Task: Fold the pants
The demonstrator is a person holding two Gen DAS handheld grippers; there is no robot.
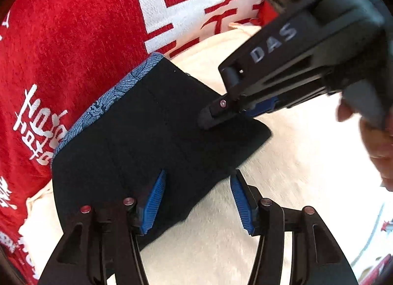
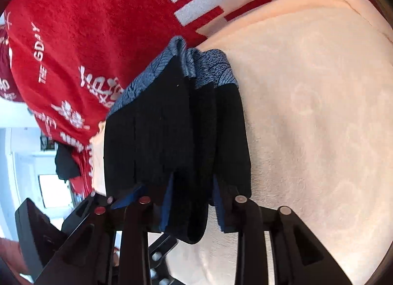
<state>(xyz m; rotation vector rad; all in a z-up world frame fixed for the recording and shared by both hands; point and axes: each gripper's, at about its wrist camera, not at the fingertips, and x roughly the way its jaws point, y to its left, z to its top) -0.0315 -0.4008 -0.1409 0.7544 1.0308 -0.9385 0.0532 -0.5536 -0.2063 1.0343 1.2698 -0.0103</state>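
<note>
pants (image 1: 147, 137) folded on cream cloth (image 1: 294, 162) | left tool (image 1: 196, 199) parted

Under my work lies a soft cream blanket (image 1: 294, 162). It covers the near part of the bed, and its far edge curves where it ends. Past that edge lies a big red blanket (image 1: 73, 39). It looks fuzzy and has white writing on it. Some of the letters are small and curly. Farther back it has a wide white patch (image 1: 186, 7) with red lines across it. In my right view, way off at the left edge past the red blanket, I see a bright room. Something dark (image 2: 66, 162) hangs there, but I cannot tell what it is.
</note>
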